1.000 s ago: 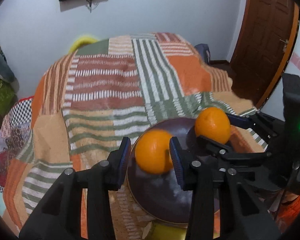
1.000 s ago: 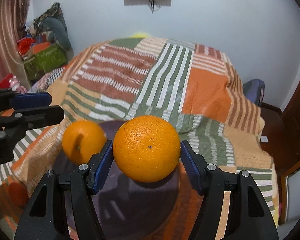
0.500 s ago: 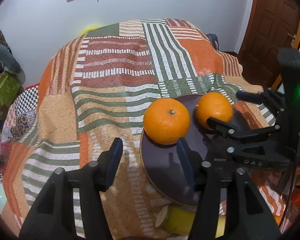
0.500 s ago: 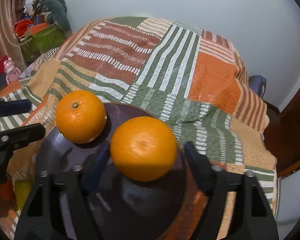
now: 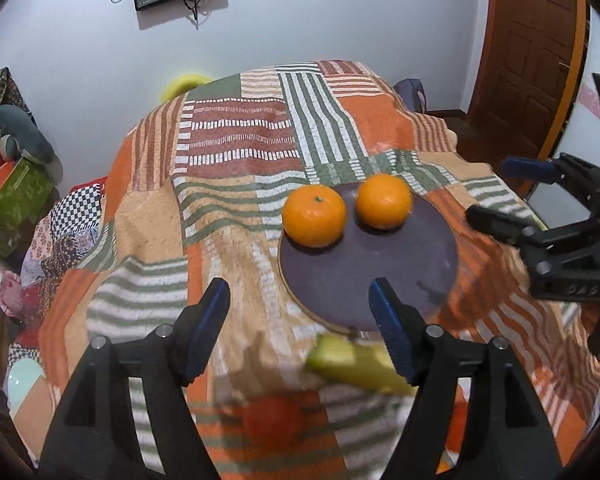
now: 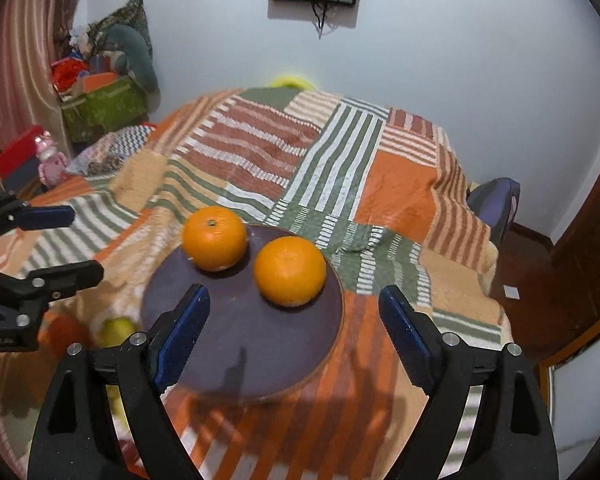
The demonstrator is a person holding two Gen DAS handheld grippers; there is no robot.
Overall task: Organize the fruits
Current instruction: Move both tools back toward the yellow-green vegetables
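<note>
Two oranges sit side by side on a round dark purple plate [image 5: 364, 276] on a bed with a striped patchwork blanket [image 5: 236, 148]. The orange with the stem mark [image 5: 314, 216] is on the plate's left edge. The smoother orange [image 5: 384, 201] is just to its right, near it but not touching.

The left gripper [image 5: 300, 320] has just been opening. Its blue fingers stand apart with nothing between them.

The right gripper [image 6: 290, 326] is wide apart too, and holds nothing. Both oranges lie free, ahead of its fingers.

A yellow-green fruit [image 5: 356, 364], blurry, lies just beside the plate's near edge. A red fruit [image 5: 272, 416] lies nearer, blurry too.
</note>
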